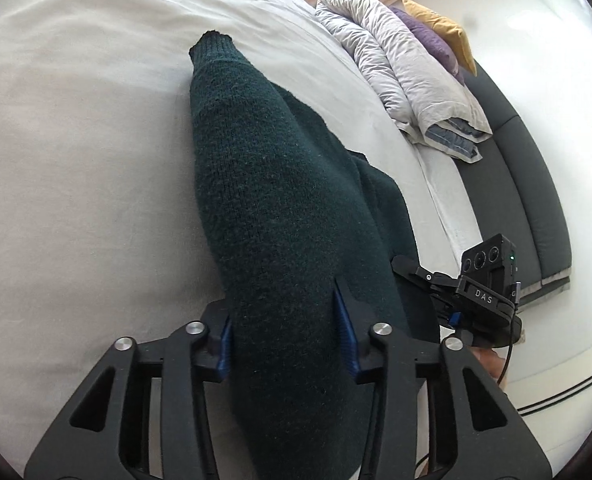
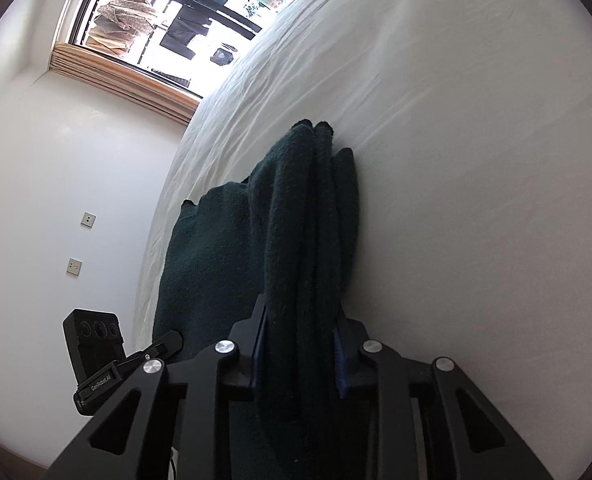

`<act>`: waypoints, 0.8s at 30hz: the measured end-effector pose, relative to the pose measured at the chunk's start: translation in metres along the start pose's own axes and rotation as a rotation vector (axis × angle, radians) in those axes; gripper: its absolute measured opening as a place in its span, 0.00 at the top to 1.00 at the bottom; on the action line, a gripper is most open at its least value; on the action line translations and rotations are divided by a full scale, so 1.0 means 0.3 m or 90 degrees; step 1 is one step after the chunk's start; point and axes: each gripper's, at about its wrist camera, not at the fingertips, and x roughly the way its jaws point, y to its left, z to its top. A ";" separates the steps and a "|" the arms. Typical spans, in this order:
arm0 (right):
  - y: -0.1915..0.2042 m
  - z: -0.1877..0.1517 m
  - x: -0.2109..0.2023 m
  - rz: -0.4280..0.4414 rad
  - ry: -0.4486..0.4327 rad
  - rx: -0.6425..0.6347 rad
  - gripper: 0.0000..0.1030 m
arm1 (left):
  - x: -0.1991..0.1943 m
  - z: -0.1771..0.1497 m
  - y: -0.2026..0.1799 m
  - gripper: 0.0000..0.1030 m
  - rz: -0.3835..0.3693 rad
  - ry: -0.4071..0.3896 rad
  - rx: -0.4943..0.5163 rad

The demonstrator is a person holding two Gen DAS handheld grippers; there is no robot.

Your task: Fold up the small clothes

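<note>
clamping dark green sweater [image 1: 279, 216] between blue pads, left gripper [image 1: 287, 336] pinches thick knit; right gripper [image 2: 300, 344] likewise pinches bunched folds. sweater lies partly on white bed sheet [image 1: 75, 140], cuff touching sheet.

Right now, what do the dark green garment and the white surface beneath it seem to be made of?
Dark green garment: knitted, probably wool or a wool blend; matte, fuzzy, with a ribbed cuff. White sheet: smooth woven cloth, likely cotton; matte with soft creases. Both grippers, left gripper and right gripper, pinch the knit.

Fuzzy knitted wool sweater [image 1: 279, 216] on smooth matt cotton sheet [image 1: 75, 140]
</note>
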 end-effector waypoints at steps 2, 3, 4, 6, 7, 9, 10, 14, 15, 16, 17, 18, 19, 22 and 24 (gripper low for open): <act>0.057 -0.016 -0.016 -0.008 -0.008 -0.024 0.74 | -0.029 -0.002 -0.009 0.66 0.005 -0.003 0.009; 0.088 -0.025 -0.021 -0.012 -0.009 -0.038 0.74 | -0.047 -0.007 -0.012 0.67 0.006 -0.005 0.013; 0.121 -0.037 -0.025 -0.014 -0.007 -0.053 0.74 | -0.068 -0.012 -0.017 0.67 0.009 -0.008 0.016; 0.189 -0.069 -0.026 -0.019 -0.001 -0.074 0.74 | -0.122 -0.020 -0.017 0.67 0.014 -0.018 0.014; 0.221 -0.086 -0.024 -0.016 0.001 -0.080 0.74 | -0.156 -0.023 -0.014 0.67 0.014 -0.024 0.012; 0.281 -0.117 -0.026 0.000 0.002 -0.094 0.74 | -0.238 -0.030 -0.007 0.67 0.018 -0.039 0.016; 0.312 -0.132 -0.025 0.011 0.001 -0.099 0.75 | -0.289 -0.035 -0.003 0.68 0.023 -0.047 0.021; 0.416 -0.193 0.014 0.048 0.015 -0.117 0.75 | -0.476 -0.073 0.027 0.67 0.050 -0.077 0.048; 0.439 -0.212 0.032 0.051 0.021 -0.123 0.75 | -0.519 -0.085 0.041 0.67 0.060 -0.084 0.051; 0.460 -0.233 0.054 0.054 0.028 -0.125 0.75 | -0.557 -0.096 0.062 0.67 0.069 -0.090 0.049; 0.475 -0.253 0.073 0.056 0.033 -0.126 0.75 | -0.589 -0.108 0.085 0.67 0.077 -0.094 0.044; 0.487 -0.274 0.088 0.057 0.036 -0.129 0.75 | -0.618 -0.119 0.106 0.67 0.084 -0.098 0.040; 0.496 -0.294 0.103 0.056 0.037 -0.133 0.75 | -0.643 -0.134 0.130 0.67 0.090 -0.099 0.036; 0.469 -0.344 0.143 0.056 0.051 -0.112 0.75 | -0.683 -0.181 0.182 0.67 0.107 -0.096 0.032; 0.451 -0.384 0.169 0.050 0.054 -0.098 0.75 | -0.680 -0.215 0.212 0.67 0.120 -0.087 0.034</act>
